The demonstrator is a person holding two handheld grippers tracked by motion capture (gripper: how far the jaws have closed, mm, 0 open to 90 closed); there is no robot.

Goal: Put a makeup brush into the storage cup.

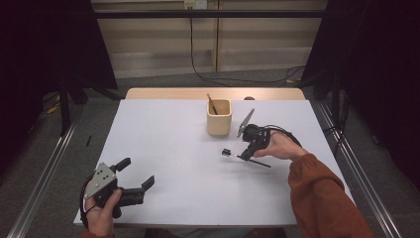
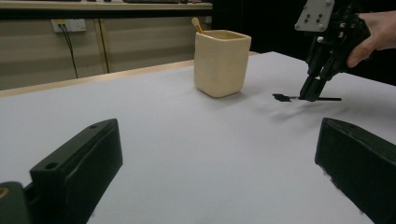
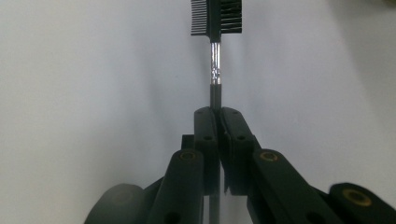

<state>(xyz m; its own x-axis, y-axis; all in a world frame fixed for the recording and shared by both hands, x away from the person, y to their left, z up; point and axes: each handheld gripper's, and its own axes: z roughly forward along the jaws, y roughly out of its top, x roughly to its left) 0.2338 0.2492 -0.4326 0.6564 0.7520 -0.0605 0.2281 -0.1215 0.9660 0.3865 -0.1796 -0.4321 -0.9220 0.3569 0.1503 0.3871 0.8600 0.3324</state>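
**Right jaws clamped on a brow comb-brush near the holder cup**

The right gripper [image 1: 246, 154] points down at the white counter [image 1: 168, 163], and its jaws are pressed together on the thin dark handle of a brow comb-brush [image 3: 215, 56]. In the right gripper view the handle runs up from between the closed jaws, past a shiny metal ferrule, to a small head with comb teeth on one side and bristles on the other. In the high view the tool lies low and nearly level over the counter, head toward the left, the handle's tail sticking out to the right of the jaws; whether it touches the surface cannot be told.

A cream square cup [image 1: 219, 117] stands just beyond the tool, toward the far edge, with a wooden-handled brush [image 1: 212, 103] leaning inside it.

The left gripper [image 1: 134, 177] is at the near left corner of the counter, well apart from the cup. Its jaws stand wide open with nothing between them.
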